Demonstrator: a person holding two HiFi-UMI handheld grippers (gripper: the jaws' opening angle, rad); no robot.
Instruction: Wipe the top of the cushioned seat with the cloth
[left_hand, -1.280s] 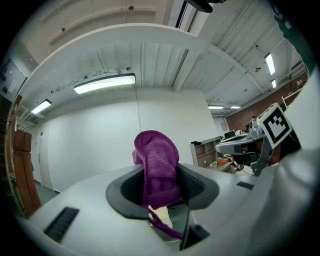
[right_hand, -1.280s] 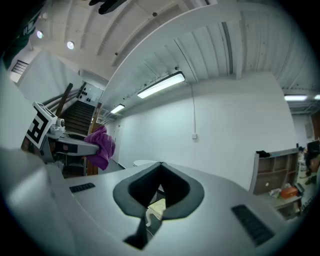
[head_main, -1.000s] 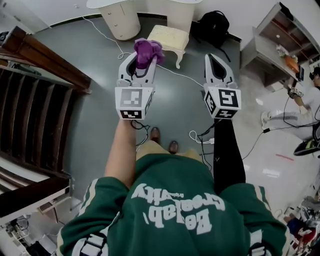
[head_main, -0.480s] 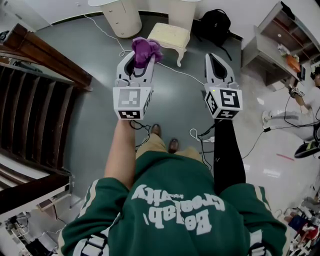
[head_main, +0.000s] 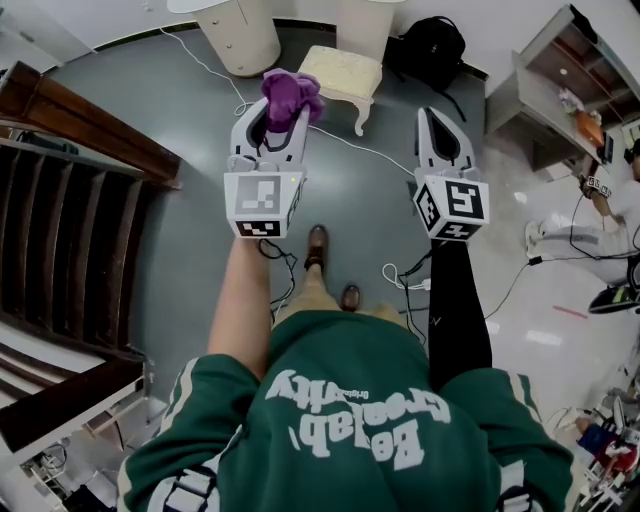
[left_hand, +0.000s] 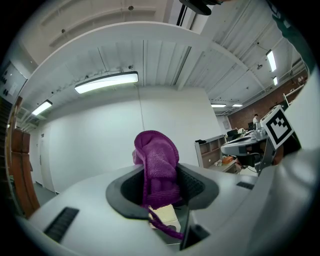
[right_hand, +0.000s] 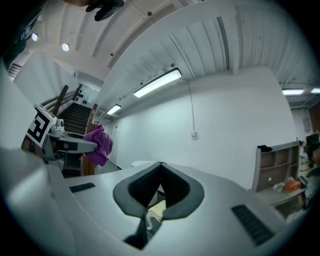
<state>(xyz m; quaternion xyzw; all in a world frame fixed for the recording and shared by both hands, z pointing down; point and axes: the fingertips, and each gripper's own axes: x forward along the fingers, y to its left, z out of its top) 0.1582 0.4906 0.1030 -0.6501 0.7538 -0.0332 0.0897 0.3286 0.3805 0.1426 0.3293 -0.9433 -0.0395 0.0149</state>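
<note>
Overlapping cushioned seat (head_main: 345, 72) corner, seemingly: purple cloth (head_main: 290, 95) in left tool (head_main: 283, 112).

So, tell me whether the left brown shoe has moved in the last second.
Yes. The left brown shoe has stepped forward, toward the cushioned seat: earlier level with the white cable loop on the floor, it is now ahead of it.

You stand on a grey floor (head_main: 190, 230) carrying a cream cushioned seat (head_main: 342, 70), black backpack (head_main: 432, 48) beside it, white cable (head_main: 203, 66), and your shoes (head_main: 317, 243).
</note>
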